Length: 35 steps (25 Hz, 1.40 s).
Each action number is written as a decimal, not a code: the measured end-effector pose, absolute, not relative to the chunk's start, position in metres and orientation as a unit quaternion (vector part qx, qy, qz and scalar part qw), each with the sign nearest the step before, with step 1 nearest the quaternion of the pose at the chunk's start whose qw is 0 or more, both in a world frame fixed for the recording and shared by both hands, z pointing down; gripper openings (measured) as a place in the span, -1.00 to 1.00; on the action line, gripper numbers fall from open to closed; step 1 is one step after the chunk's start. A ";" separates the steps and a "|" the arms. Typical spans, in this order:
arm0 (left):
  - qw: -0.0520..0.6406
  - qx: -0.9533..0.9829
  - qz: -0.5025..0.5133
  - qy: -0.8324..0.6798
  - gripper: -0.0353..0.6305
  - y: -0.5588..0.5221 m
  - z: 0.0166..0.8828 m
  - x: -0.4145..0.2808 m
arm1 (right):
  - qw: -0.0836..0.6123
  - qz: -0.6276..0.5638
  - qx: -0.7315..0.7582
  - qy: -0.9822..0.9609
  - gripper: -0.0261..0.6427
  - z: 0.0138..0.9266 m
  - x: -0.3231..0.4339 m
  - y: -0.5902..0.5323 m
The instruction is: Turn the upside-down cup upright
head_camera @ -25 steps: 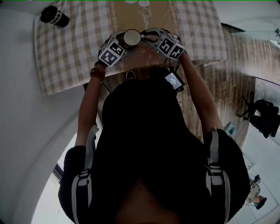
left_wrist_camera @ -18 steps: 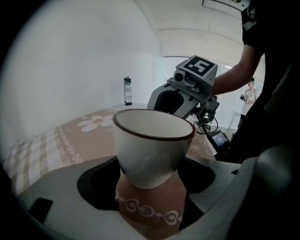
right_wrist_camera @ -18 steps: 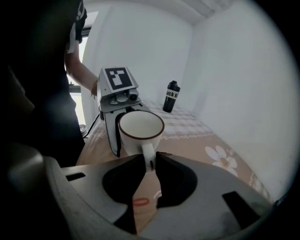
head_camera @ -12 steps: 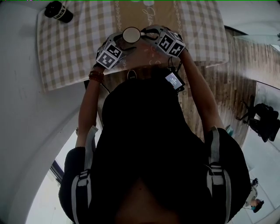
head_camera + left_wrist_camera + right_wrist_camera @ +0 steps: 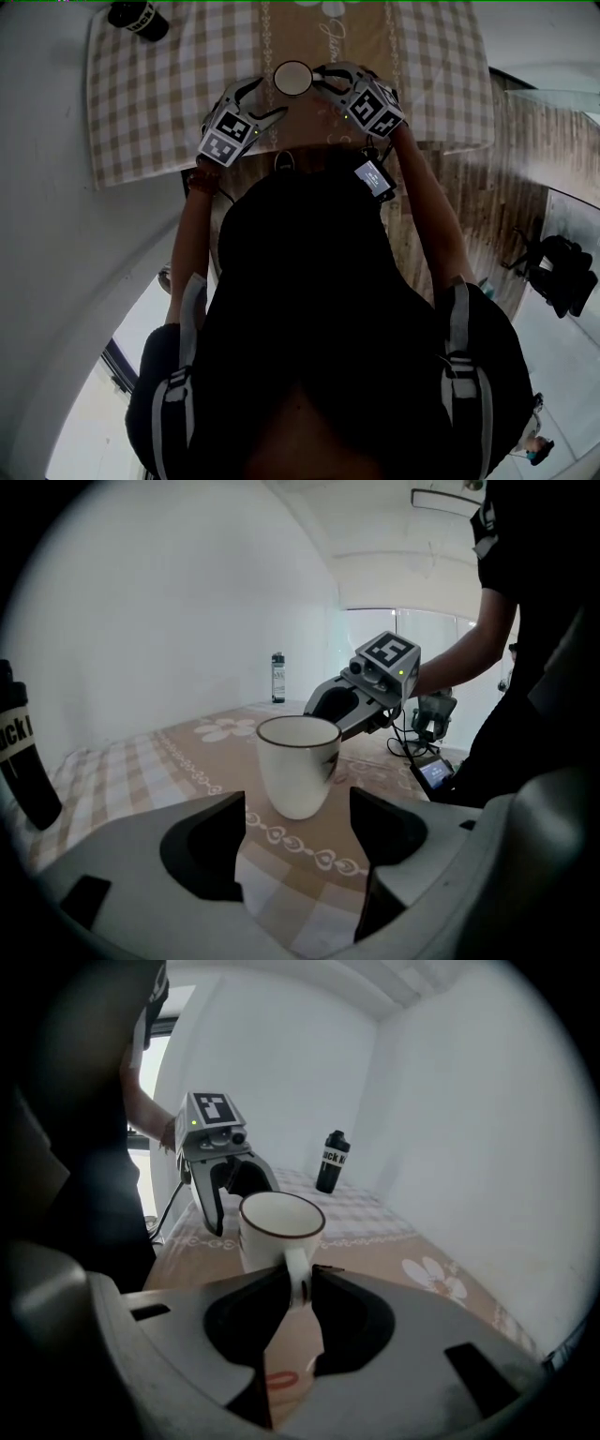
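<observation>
Cup (image 5: pixel 292 78) is upright on the table (image 5: pixel 141 112), at the middle of its near edge. Your right gripper (image 5: pixel 300 1283) is pinching the cup's handle. Your left gripper (image 5: pixel 297 832) is spread wide; its jaws have just been closing a little with nothing between them, and the cup is just ahead. Black bottle (image 5: pixel 138 17) is at the far left corner.
</observation>
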<state>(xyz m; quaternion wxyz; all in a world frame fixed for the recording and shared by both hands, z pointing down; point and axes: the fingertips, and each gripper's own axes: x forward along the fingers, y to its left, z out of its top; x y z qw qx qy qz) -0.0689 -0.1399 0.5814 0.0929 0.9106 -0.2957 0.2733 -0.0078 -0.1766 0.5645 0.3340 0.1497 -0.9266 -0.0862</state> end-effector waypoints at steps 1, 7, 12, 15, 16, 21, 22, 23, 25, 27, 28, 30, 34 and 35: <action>0.091 0.912 0.268 -0.298 0.19 -0.139 0.578 -0.069 | 0.330 -0.085 0.153 -0.928 -0.68 0.565 -0.007 -0.176; 0.074 0.925 0.228 -0.294 0.14 -0.134 0.551 -0.066 | 0.302 -0.056 0.170 -0.937 -0.65 0.552 -0.002 -0.171; 0.041 0.928 0.190 -0.318 -0.03 -0.142 0.513 -0.067 | 0.239 -0.053 0.197 -0.949 -0.65 0.507 -0.001 -0.167; 0.008 0.927 0.156 -0.342 -0.23 -0.150 0.483 -0.066 | 0.177 -0.052 0.236 -0.954 -0.65 0.470 -0.002 -0.171; -0.001 0.925 0.142 -0.354 -0.29 -0.153 0.473 -0.066 | 0.158 -0.052 0.250 -0.954 -0.65 0.458 -0.002 -0.172; -0.029 0.905 0.063 -0.419 -0.55 -0.167 0.436 -0.071 | 0.070 -0.058 0.313 -0.945 -0.65 0.406 -0.001 -0.182; -0.035 0.902 0.057 -0.427 -0.55 -0.169 0.428 -0.071 | 0.060 -0.062 0.322 -0.943 -0.65 0.398 -0.001 -0.182; -0.041 0.898 0.052 -0.436 -0.55 -0.170 0.422 -0.072 | 0.054 -0.069 0.330 -0.940 -0.65 0.391 -0.001 -0.182; -0.048 0.889 0.037 -0.453 -0.80 -0.172 0.407 -0.075 | 0.052 -0.086 0.341 -0.935 -0.67 0.380 -0.003 -0.180; -0.054 0.883 0.021 -0.465 -0.83 -0.173 0.391 -0.075 | 0.047 -0.098 0.352 -0.930 -0.78 0.371 -0.004 -0.177; -0.059 0.881 0.015 -0.469 -0.83 -0.173 0.384 -0.075 | 0.044 -0.103 0.356 -0.928 -0.78 0.366 -0.004 -0.176; -0.072 0.878 0.007 -0.474 -0.83 -0.172 0.372 -0.073 | 0.037 -0.111 0.363 -0.924 -0.78 0.359 -0.006 -0.173; -0.084 0.869 -0.002 -0.487 -0.83 -0.170 0.361 -0.072 | 0.029 -0.122 0.376 -0.918 -0.79 0.350 -0.009 -0.167; -0.085 0.866 -0.004 -0.493 -0.83 -0.169 0.359 -0.073 | 0.023 -0.119 0.381 -0.916 -0.79 0.346 -0.009 -0.165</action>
